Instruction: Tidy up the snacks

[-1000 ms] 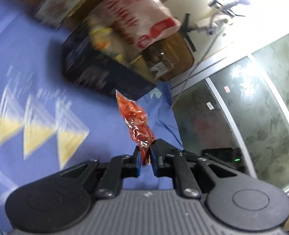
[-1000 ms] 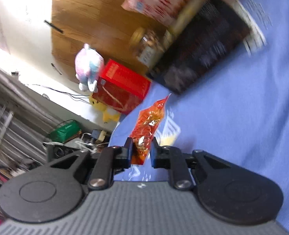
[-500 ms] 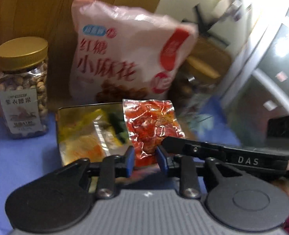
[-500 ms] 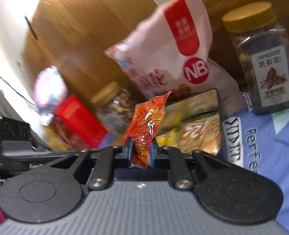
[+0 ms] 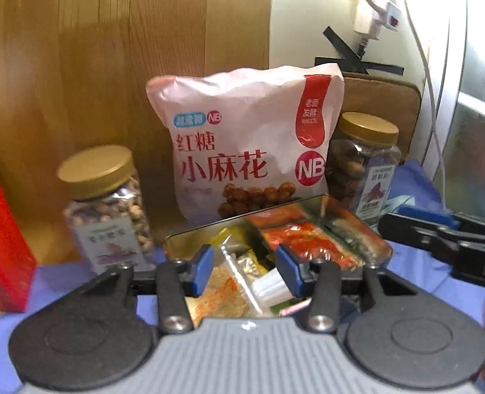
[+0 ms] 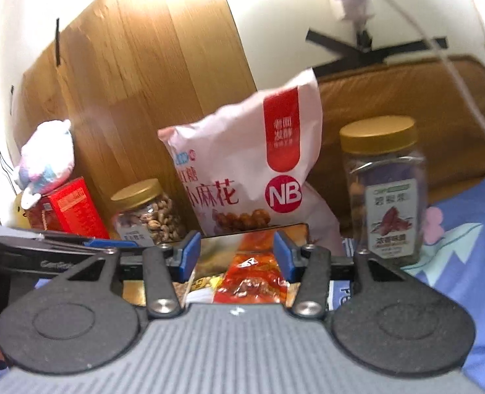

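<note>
Both pairs of blue-padded fingers stand wide apart with nothing between them: the left gripper (image 5: 245,271) hangs over the near end of the shallow gold metal tin (image 5: 176,242), and the right gripper (image 6: 236,256) hangs over the same tin (image 6: 295,228) from the other side. Below the left one lie several small clear-wrapped snack sachets (image 5: 229,282), pale and crumbly-looking, with a red foil sachet (image 5: 303,246) farther in; under the right one a red-orange sachet (image 6: 250,282) lies in the tin, free of the pads. These packets look light, soft and crinkly, with slick film that would probably slide in a loose pinch, so the flat sealed edge seems the best place to take one, leaving the contents uncrushed. Behind the tin, toward the back edge of the blue patterned cloth (image 6: 455,262), a puffy pink-and-white snack bag with red lettering (image 5: 249,151) leans against the wooden panel (image 5: 127,49). A clear nut jar with a gold lid (image 5: 106,207) stands to its left and a darker-filled jar with a gold lid (image 6: 385,190) to its right; both likely rigid and heavier. A red box (image 6: 75,210) sits at the cloth's left edge.
</note>
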Motion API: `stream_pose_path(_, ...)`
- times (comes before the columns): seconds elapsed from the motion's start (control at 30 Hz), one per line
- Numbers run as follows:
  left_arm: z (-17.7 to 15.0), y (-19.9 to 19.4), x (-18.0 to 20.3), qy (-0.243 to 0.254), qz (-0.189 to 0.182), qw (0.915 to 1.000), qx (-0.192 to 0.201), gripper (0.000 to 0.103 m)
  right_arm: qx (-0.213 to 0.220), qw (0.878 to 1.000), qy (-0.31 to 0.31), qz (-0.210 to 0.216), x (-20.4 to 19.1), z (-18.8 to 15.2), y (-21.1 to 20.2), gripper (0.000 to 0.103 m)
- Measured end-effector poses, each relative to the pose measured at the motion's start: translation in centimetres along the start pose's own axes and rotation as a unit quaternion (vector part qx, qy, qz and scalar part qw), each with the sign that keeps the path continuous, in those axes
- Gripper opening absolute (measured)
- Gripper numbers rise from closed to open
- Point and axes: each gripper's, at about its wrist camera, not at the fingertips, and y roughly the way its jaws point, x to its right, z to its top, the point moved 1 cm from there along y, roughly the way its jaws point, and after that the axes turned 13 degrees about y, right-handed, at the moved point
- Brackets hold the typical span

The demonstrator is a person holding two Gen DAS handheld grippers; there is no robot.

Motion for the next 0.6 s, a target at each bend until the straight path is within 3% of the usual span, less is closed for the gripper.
stream_pose_path(0.37,-4.5,-5.4,3.8,-0.001,0.031,0.9991,-0.03,0.063,0.024,0.996,0.085,-0.005,-1.0,-5.5,-7.9,0.058)
stream_pose_path(0.43,-5.7,-6.1,4.3,-0.007,0.038,0.9985,-0.038,0.074,0.016,0.996,0.09,-0.01,-1.1,-6.3,-8.5,0.059)
stream_pose_path(0.5,-6.9,-6.8,4.9,-0.011,0.05,0.9978,-0.043,0.102,0.011,0.995,0.093,-0.017,-1.3,-7.0,-9.0,0.066)
stream_pose_path(0.6,-8.5,-8.0,5.8,-0.005,0.078,0.9959,-0.047,0.103,0.011,0.994,0.105,-0.024,-1.4,-8.1,-9.9,0.083)
